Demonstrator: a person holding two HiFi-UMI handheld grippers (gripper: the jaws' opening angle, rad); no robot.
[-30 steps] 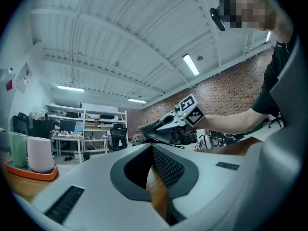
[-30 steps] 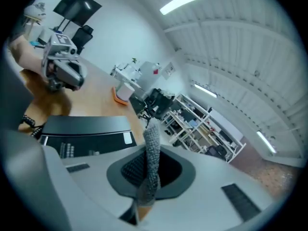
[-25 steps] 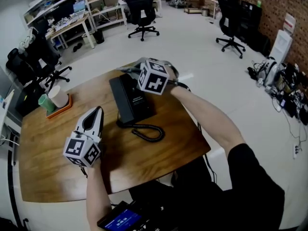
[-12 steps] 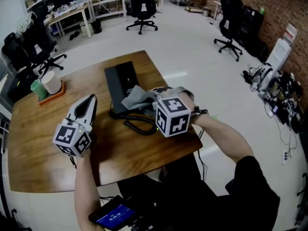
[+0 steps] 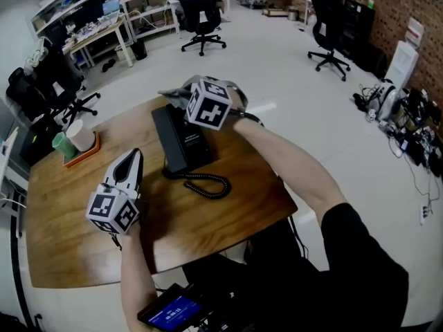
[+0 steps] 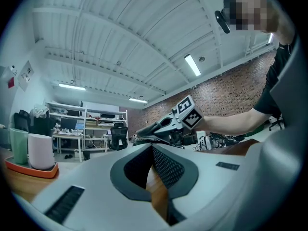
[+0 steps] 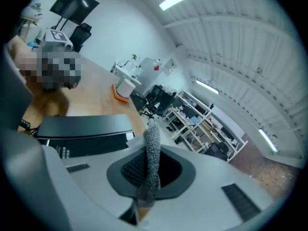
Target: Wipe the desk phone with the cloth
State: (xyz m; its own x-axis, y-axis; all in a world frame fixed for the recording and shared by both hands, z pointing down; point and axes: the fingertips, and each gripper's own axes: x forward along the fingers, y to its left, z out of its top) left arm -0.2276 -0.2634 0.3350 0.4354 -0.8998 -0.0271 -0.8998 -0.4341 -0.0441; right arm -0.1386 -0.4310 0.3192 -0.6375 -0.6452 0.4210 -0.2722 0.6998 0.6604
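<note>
Head view: right tongs (image 5: 188, 92) pinching cloth (image 5: 171, 93) over far end of desk phone (image 5: 181, 140) on worktop (image 5: 235, 206). Phone's long axis runs back toward body. Half a second ago, at near end instead. Left tongs (image 5: 131, 161) well left.
Left gripper view: closed, empty.
Right gripper view: clamped on cloth, phone just below.

We see a black desk phone (image 5: 181, 142) with a black coiled cord (image 5: 204, 183) on the brown wood-grain table (image 5: 235, 206), and a grey knitted cloth (image 7: 152, 148). The pale grey right gripper (image 7: 149, 170) and the white left gripper (image 5: 131, 159) carry black-and-white square markers. Near the table's left edge, a green cup (image 5: 61, 146) and a white cup (image 5: 82, 135) stand on an orange tray (image 5: 88, 151).
</note>
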